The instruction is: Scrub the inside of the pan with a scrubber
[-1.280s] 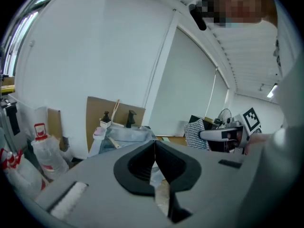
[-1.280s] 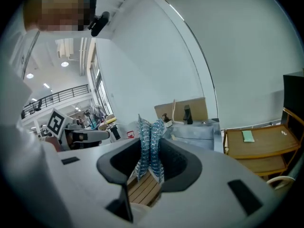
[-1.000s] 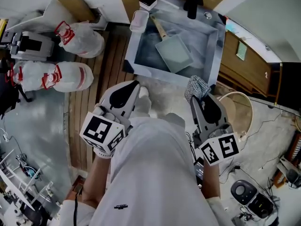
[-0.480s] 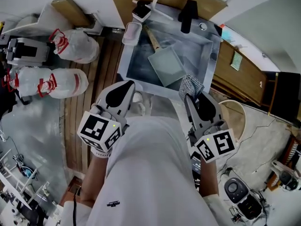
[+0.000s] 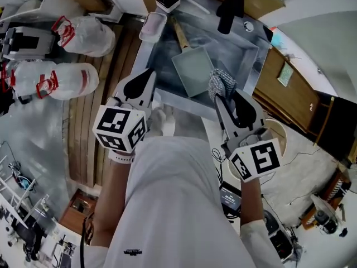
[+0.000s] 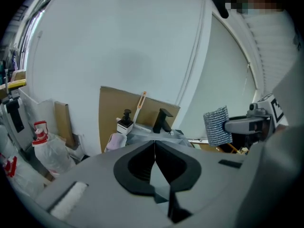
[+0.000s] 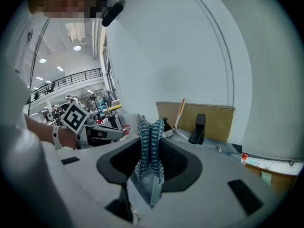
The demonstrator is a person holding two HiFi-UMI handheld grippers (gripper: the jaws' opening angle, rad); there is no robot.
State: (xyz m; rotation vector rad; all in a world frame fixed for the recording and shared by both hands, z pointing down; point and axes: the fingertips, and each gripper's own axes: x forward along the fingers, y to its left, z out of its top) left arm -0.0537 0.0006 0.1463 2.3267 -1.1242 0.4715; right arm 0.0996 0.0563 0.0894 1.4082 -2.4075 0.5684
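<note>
**Fig. 1.** Approach to the sink (image 5: pixel 248 52), shown in the head view and both gripper views.

- **Right gripper:** My right gripper (image 5: pixel 222 97) is clenched on the folded scrubber (image 5: pixel 221 82). The scrubber stands up between the jaws and hangs over the sink's near edge.
- **Left gripper:** My left gripper (image 5: pixel 148 74) is closed on nothing, its jaws meeting. It is near the sink's near-left corner.
- **Pan:** The pan (image 5: pixel 193 70) lies inside the sink, with its handle (image 5: pixel 181 33) pointing toward the far-left corner. From above, the scrubber appears just beside the pan's near-right edge. Whether the 2 touch cannot be told.

Scrubbing is judged not yet begun.

Hazards, as judged:

1. **Pan sliding.** Nothing holds the pan, so a firm stroke could push it across the sink floor or turn it. The cause is my left gripper being shut and apart from the handle.
2. **Scrubber slipping.** The scrubber is pinched low, with most of it free beyond the jaws. Pressure against the pan could fold it over or drag it out of the grip.
3. **Striking the faucet.** The faucet (image 5: pixel 230 10) stands at the far rim, where a long stroke could hit it.
</note>
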